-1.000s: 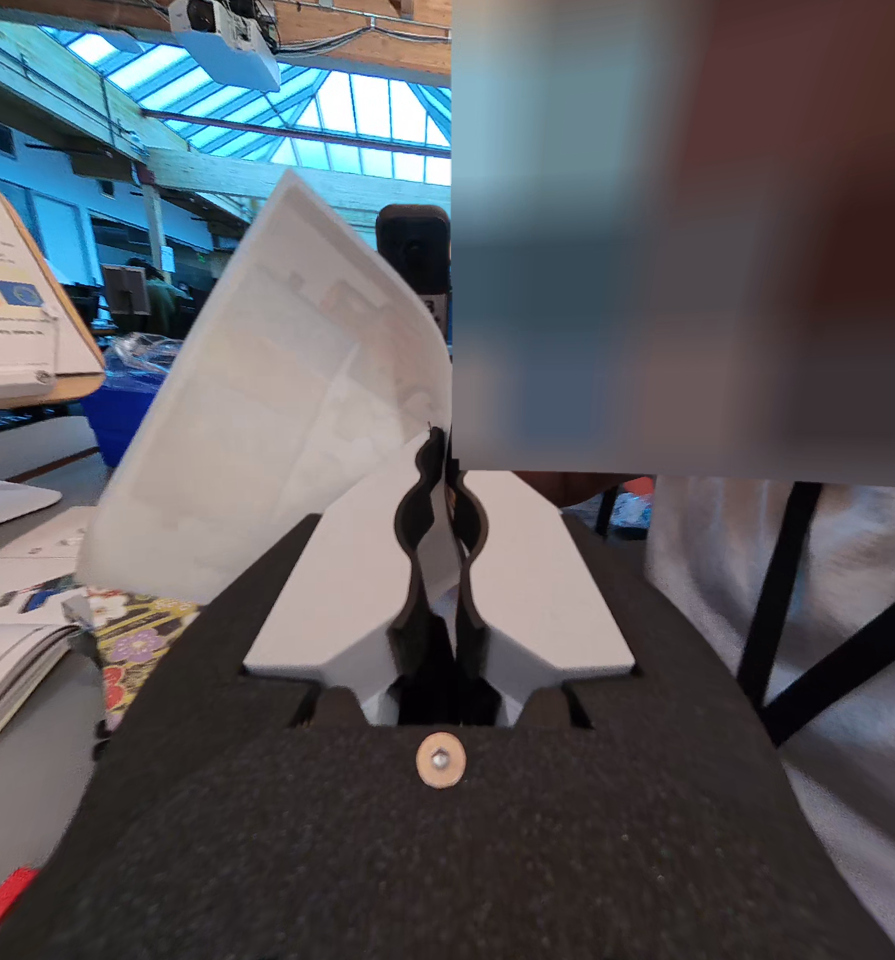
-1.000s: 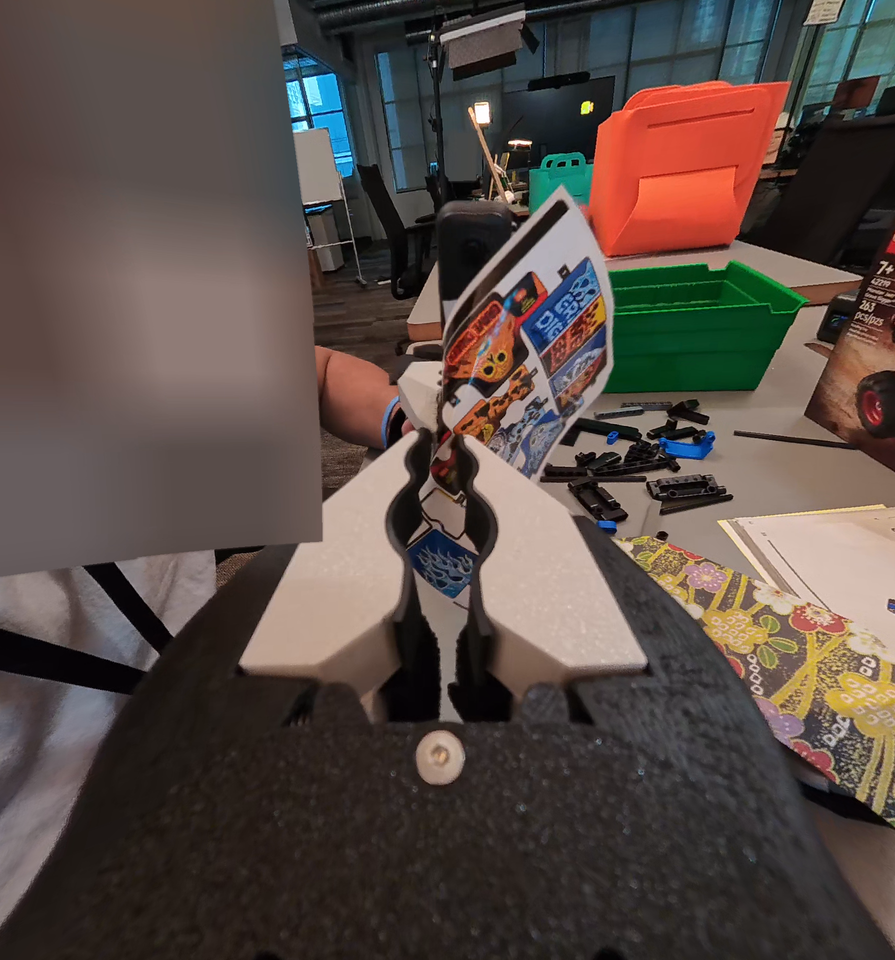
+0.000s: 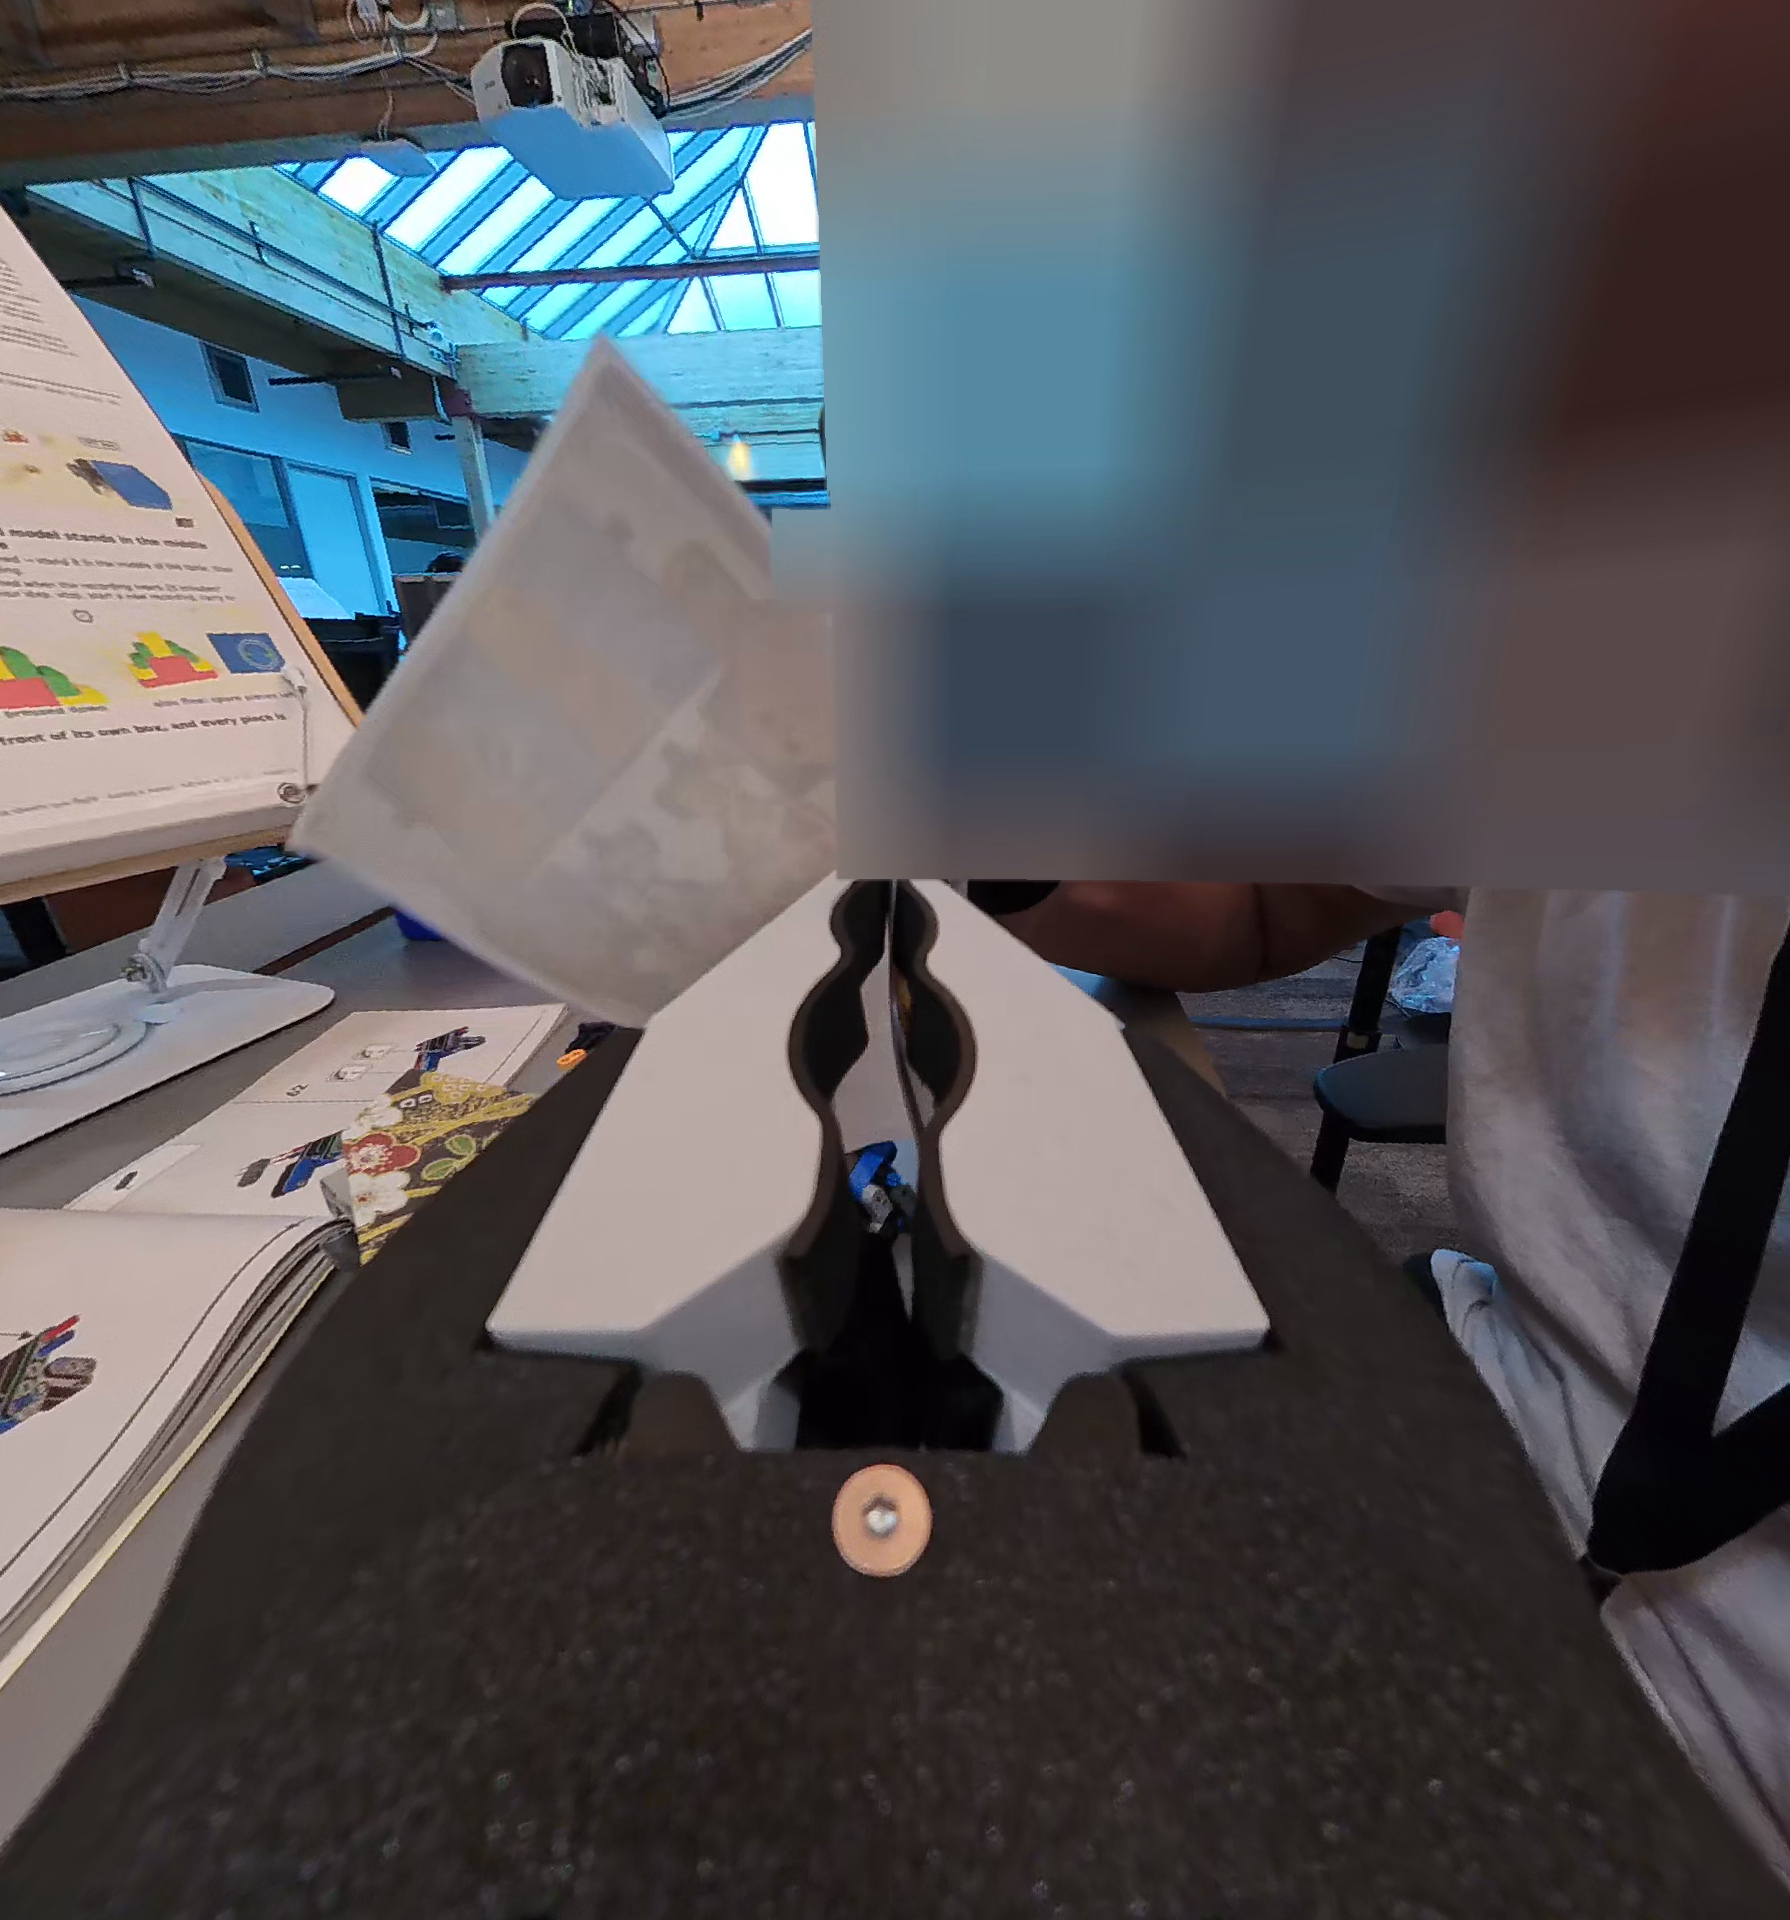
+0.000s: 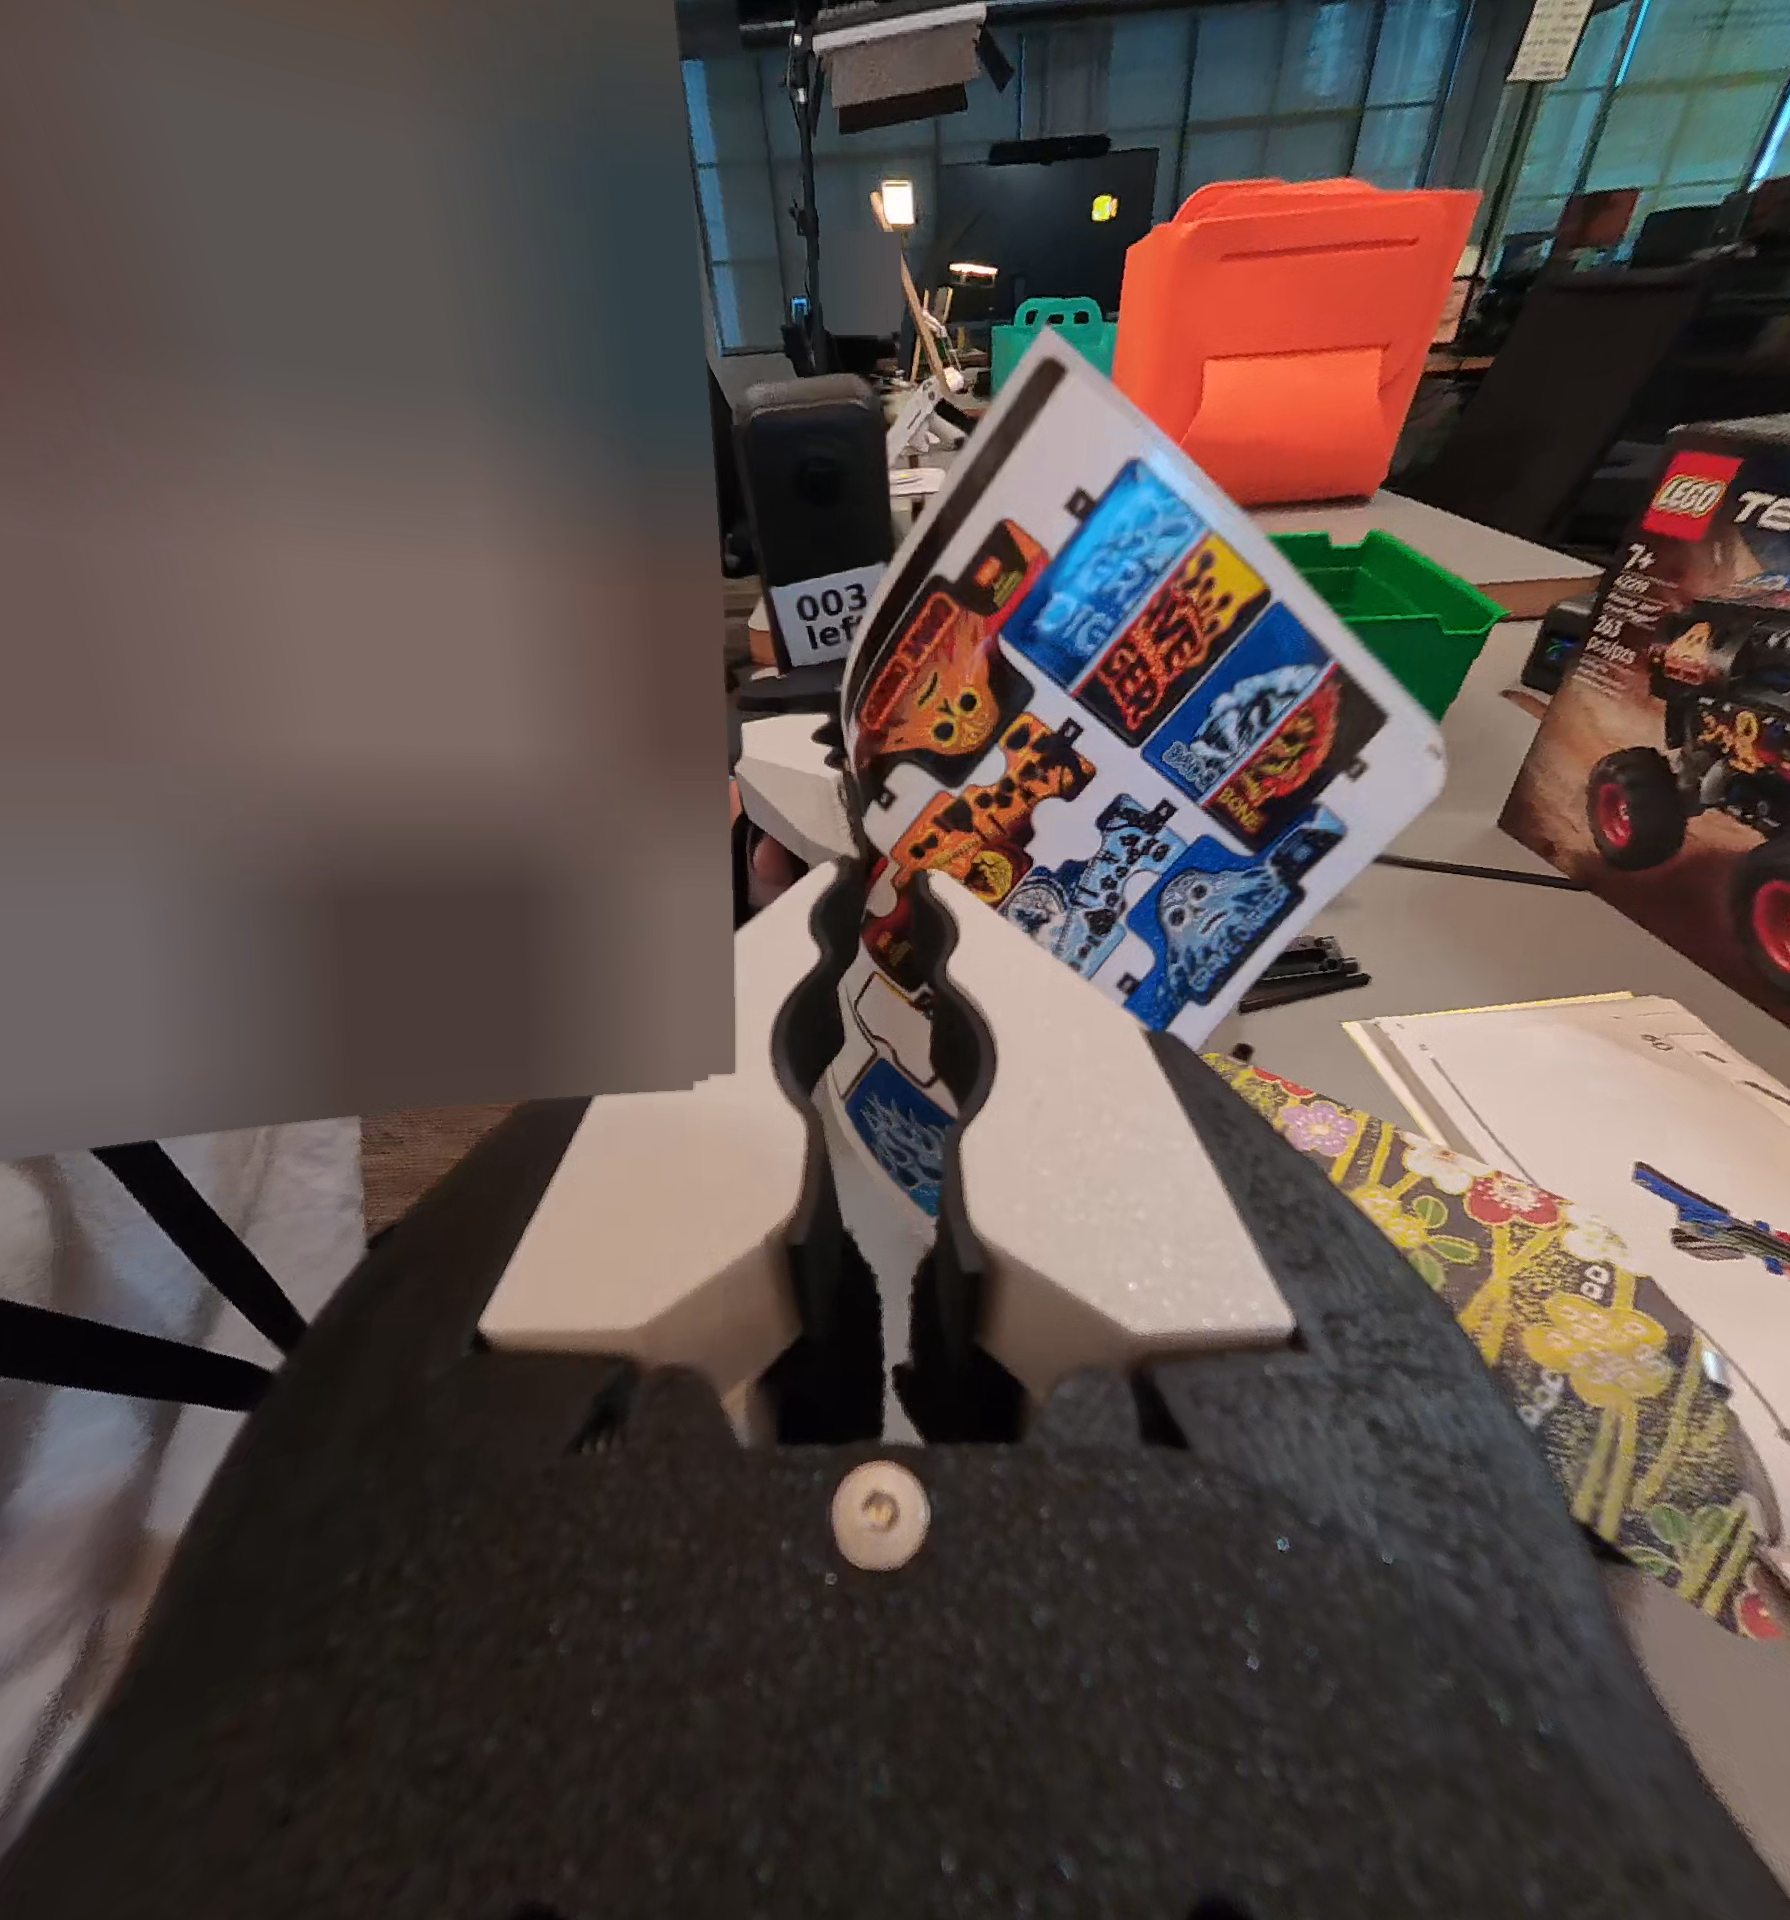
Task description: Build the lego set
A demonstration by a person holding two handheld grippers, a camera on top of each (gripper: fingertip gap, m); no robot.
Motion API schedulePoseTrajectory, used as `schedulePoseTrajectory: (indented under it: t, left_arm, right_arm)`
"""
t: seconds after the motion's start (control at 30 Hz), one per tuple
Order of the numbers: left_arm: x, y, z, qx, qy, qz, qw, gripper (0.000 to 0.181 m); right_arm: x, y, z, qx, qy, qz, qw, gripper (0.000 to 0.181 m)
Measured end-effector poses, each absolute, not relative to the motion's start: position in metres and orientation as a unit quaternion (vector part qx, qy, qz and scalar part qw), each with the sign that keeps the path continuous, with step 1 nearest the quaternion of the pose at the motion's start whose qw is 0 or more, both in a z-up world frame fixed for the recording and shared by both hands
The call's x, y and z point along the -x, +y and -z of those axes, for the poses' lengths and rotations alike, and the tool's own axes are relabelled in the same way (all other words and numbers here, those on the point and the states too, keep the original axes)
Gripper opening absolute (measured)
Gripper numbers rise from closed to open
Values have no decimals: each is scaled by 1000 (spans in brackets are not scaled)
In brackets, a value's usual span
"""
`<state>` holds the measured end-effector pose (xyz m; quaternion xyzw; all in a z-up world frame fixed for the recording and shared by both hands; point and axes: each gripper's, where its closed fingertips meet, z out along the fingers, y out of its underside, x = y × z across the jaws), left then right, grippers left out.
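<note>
The right gripper (image 4: 886, 883) is pinching the lower left corner of a sticker sheet (image 4: 1130, 748), its jaws nearly closed on the paper, with the printed side facing its camera. The left gripper (image 3: 889, 899) is clamping the same sheet (image 3: 579, 707) from the opposite side, tips pressed together on its edge, and only the blank white back is showing there. The sheet is standing raised above the bench (image 4: 1473, 935), tilting rightward in the right wrist view. An open instruction booklet (image 3: 91, 1382) is lying on the bench beside a floral cloth (image 4: 1514, 1309), with the set's box (image 4: 1722, 727) standing behind.
</note>
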<state>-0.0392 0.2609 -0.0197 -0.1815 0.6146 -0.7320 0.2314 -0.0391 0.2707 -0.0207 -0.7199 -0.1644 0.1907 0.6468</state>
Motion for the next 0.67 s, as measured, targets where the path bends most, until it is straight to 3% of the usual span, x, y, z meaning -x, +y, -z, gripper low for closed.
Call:
schedulePoseTrajectory:
  t: [0.03,0.4,0.67]
  left_arm:
    - [39,260,21,182,616,731,229,0]
    - [40,260,22,180,617,734,219,0]
    - [51,250,26,170,615,760,122,0]
  right_arm:
    - [40,271,22,721,-164,-195,644,8]
    - [44,270,22,714,-172,-192,651,5]
    - [57,268,27,714,-191,-221,636,18]
